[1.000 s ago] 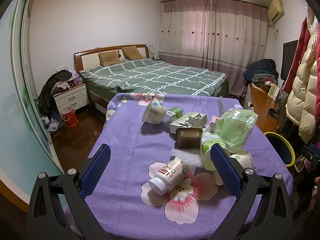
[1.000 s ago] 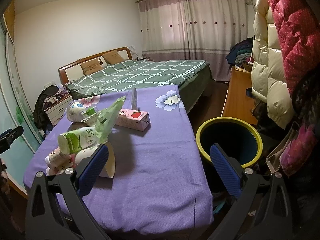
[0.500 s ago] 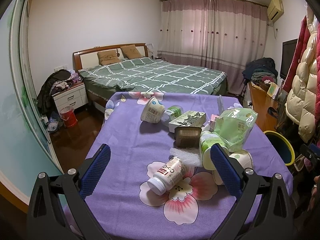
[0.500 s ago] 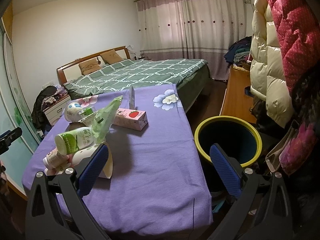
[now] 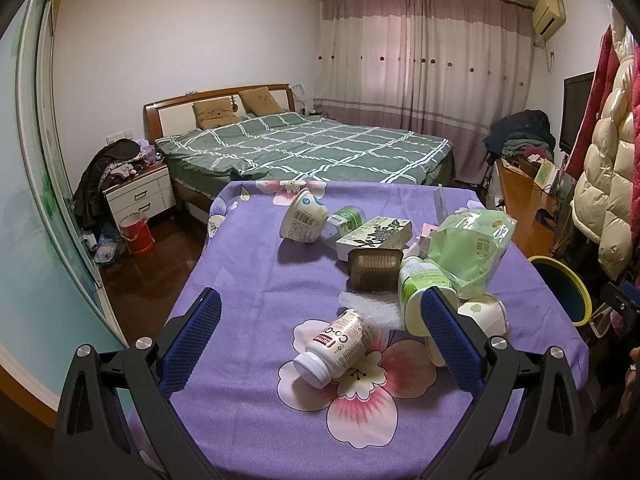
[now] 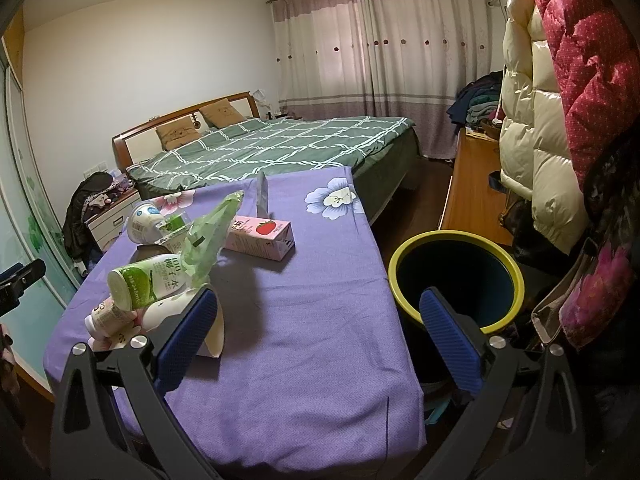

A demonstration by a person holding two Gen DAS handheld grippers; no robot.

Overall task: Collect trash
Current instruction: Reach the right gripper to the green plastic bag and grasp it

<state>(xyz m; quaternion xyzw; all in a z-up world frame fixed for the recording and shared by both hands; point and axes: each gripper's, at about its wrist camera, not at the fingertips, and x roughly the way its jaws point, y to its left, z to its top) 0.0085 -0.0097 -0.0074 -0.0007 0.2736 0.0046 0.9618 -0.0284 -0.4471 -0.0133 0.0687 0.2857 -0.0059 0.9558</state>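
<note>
Left wrist view: the left claw [image 5: 320, 322] is seen spread wide with nothing between its blue pads, held low over the near end of the counter [image 5: 240, 264], which is covered by a purple flowered cloth. Just ahead, between the pads, a white pill bottle [image 5: 335, 345] lies on its side on a printed flower. Beyond it the rest of the trash is heaped: a green-and-white bottle [image 5: 420, 292], a brown tray [image 5: 374, 268], a green pouch [image 5: 474, 246], a patterned carton [image 5: 374, 236] and a tipped paper tub [image 5: 304, 220]. From the right wrist view the right claw [image 6: 318, 334] is likewise fully parted and empty, poised over the counter's bare right side, with a pink strawberry carton [image 6: 260, 236] farther off and the yellow-rimmed bin [image 6: 456, 280] standing on the floor just beside the counter edge. No item appears to have been taken yet; collection is judged to be at its start. A short advance and closing on the pill bottle would be called for next.
</note>
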